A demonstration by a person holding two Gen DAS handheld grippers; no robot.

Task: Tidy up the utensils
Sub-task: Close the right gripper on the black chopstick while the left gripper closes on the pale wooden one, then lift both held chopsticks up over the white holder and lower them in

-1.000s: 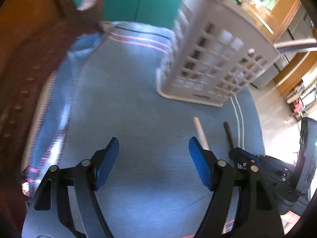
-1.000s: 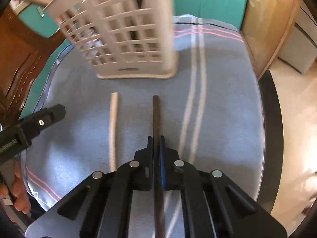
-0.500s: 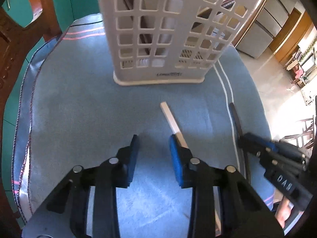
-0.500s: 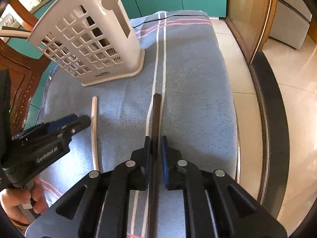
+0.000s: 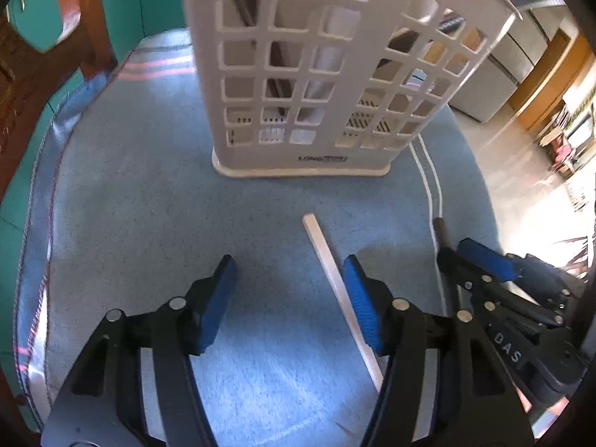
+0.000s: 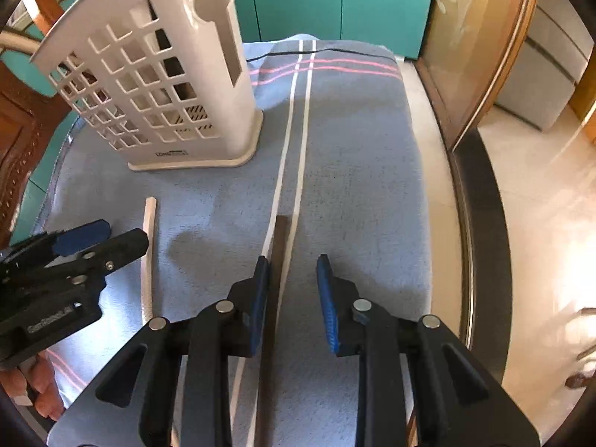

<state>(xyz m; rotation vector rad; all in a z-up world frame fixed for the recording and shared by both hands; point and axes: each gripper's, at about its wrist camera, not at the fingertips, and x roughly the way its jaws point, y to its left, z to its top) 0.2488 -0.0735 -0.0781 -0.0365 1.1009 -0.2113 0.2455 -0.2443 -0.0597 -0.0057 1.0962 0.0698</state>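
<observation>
A white lattice utensil basket stands upright on the blue cloth, with dark and pale utensils inside; it also shows in the right wrist view. A pale chopstick lies on the cloth against the inner side of my left gripper's right finger; it shows in the right wrist view too. My left gripper is open and empty. A dark chopstick lies on the cloth between the fingers of my open right gripper, next to its left pad. Its tip shows in the left wrist view.
The blue cloth with white and pink stripes covers a round table. A carved wooden chair stands at the left. A dark table rim and pale floor lie to the right. The person's hand shows at lower left.
My right gripper has opened and let go of the dark chopstick, which now lies on the cloth. My left gripper has opened wider beside the pale chopstick.
</observation>
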